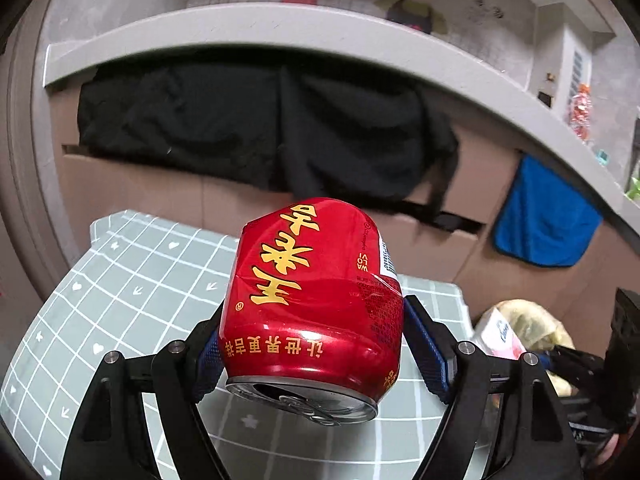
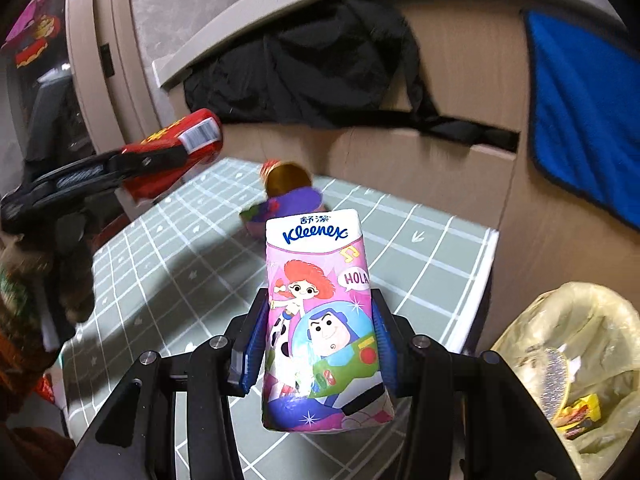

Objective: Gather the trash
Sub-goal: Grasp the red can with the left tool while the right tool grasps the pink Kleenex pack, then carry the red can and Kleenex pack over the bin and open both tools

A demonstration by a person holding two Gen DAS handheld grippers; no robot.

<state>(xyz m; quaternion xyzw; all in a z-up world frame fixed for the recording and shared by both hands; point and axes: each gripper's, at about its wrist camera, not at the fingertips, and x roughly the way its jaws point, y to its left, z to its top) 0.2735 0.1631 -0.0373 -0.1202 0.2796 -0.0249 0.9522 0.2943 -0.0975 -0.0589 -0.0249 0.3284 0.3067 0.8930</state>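
My left hand-held gripper (image 1: 312, 344), matt black plastic with ribbed blue pads, clasps a dented glossy red metal can (image 1: 312, 300). My right hand-held gripper (image 2: 320, 344) pinches a tissue pack (image 2: 320, 320) in shiny printed film. The worktop (image 2: 180, 280) wears a smooth matt cover; the bin bag (image 2: 580, 340) is thin, crinkled, translucent plastic.

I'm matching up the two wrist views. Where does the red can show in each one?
Left wrist: the red can fills the lower middle, between the left gripper's blue pads.
Right wrist: the can sits at upper left, seen side-on in that gripper.
Shared landmark: the blue cloth hanging at right.
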